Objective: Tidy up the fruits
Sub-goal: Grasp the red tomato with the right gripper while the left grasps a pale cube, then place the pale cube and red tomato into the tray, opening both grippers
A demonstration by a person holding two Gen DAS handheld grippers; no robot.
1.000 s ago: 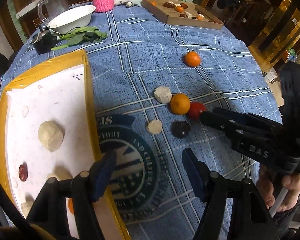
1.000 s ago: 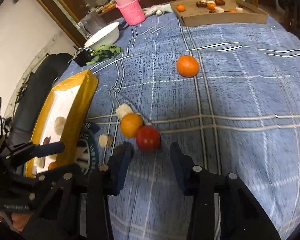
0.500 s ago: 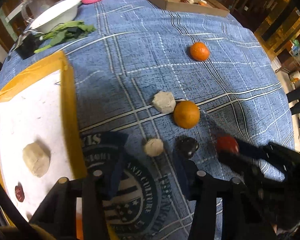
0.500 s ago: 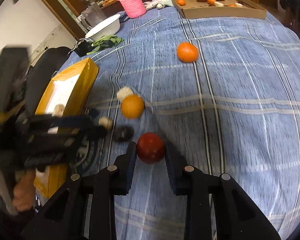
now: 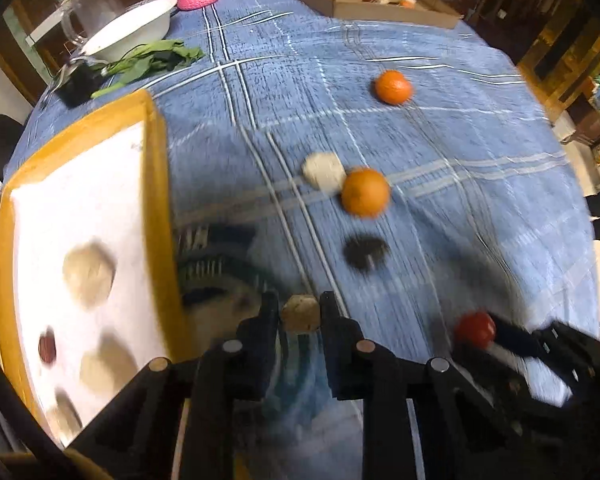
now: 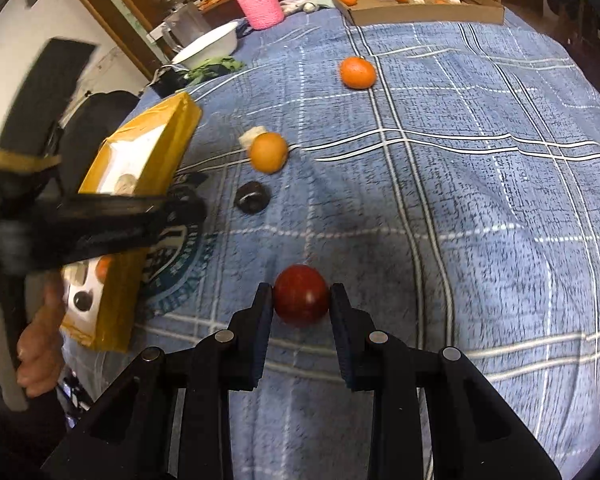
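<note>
My left gripper (image 5: pixel 300 314) is shut on a small beige fruit (image 5: pixel 300 314), held above the blue cloth beside the yellow-rimmed tray (image 5: pixel 156 200). My right gripper (image 6: pixel 301 300) is shut on a red fruit (image 6: pixel 301 294); it also shows in the left wrist view (image 5: pixel 474 328). On the cloth lie a dark fruit (image 6: pixel 252 197), an orange (image 6: pixel 268 152) touching a pale lump (image 5: pixel 324 170), and a far orange (image 6: pixel 357 73). The tray holds several beige and dark pieces.
At the far edge stand a cardboard box (image 6: pixel 420 8) with several fruits, a pink basket (image 6: pixel 260 4), a white bowl (image 5: pixel 132 28) and green leaves (image 5: pixel 152 60). The left gripper and hand (image 6: pixel 40 336) show at the right wrist view's left side.
My left gripper has closed on the small beige fruit and lifted it off the cloth. My right gripper has closed on the red fruit and drawn it nearer, away from the others.
</note>
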